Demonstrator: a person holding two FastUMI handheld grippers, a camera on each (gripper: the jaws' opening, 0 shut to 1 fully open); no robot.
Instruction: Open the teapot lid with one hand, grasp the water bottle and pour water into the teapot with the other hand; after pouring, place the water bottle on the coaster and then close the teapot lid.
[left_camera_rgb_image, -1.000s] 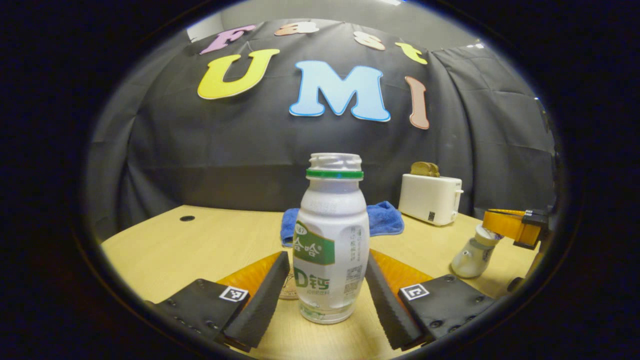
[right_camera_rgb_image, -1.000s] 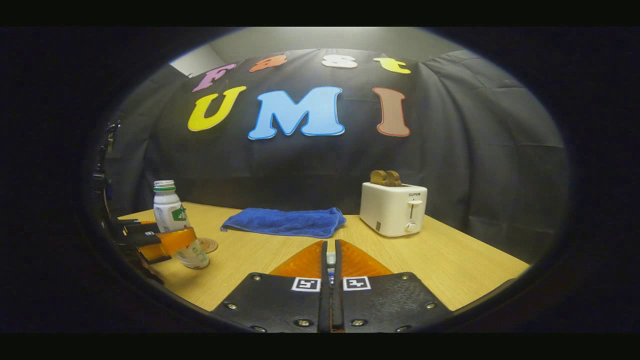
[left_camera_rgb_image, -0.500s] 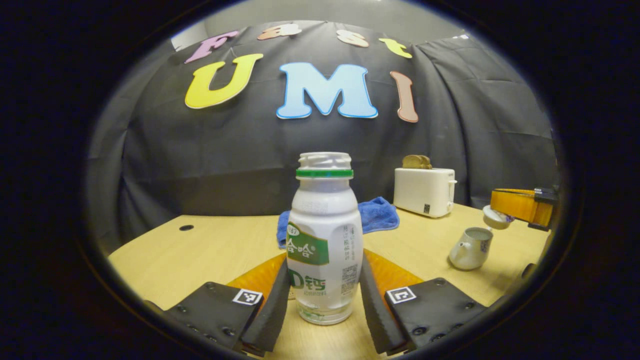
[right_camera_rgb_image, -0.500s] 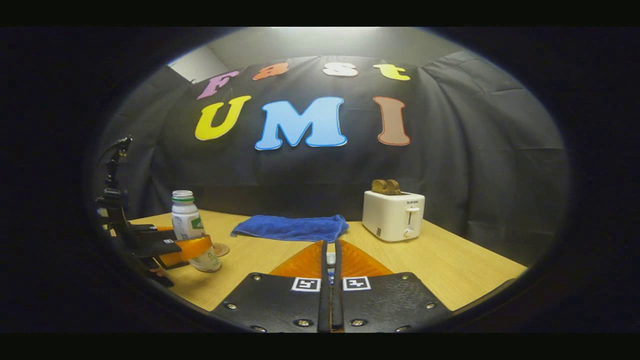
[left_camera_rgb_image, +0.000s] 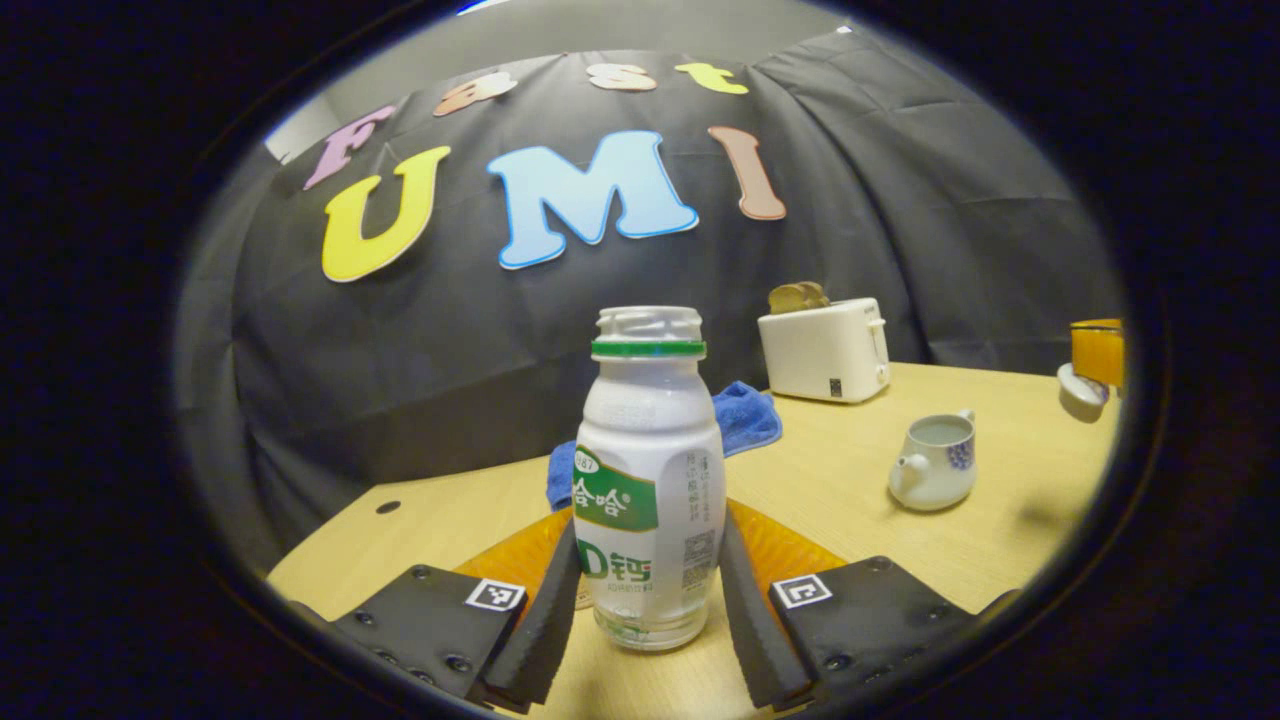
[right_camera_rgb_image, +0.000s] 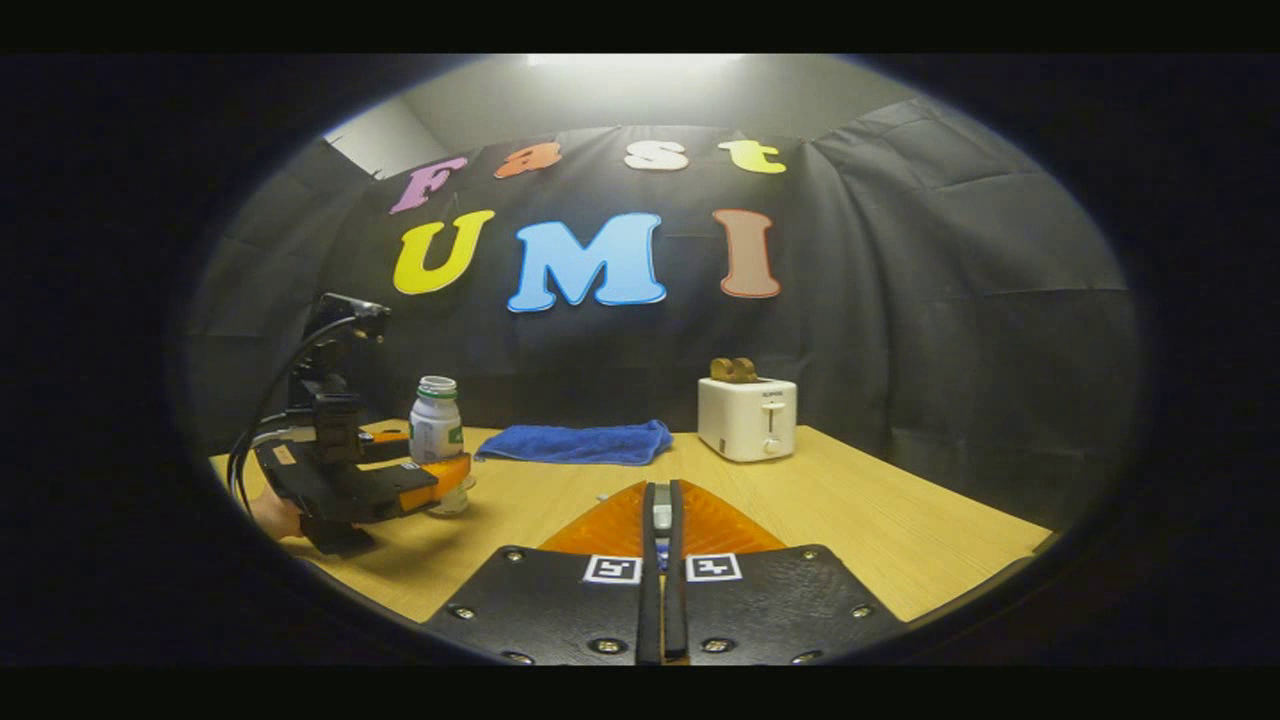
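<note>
The water bottle (left_camera_rgb_image: 650, 480) was held upright, mouth up, clamped between the left gripper (left_camera_rgb_image: 648, 600), while the right gripper (right_camera_rgb_image: 661, 520) was clenched on the teapot lid (left_camera_rgb_image: 1083, 385).

From my right tool (right_camera_rgb_image: 660, 520), its fingers pressed together on a small pale piece, I look across the desk (right_camera_rgb_image: 900, 520) toward a white toaster (right_camera_rgb_image: 747, 418) holding bread. Left of the toaster lies a blue towel (right_camera_rgb_image: 575, 443); farther left, the left tool (right_camera_rgb_image: 440, 470) flanks the upright water bottle (right_camera_rgb_image: 435, 425).
</note>
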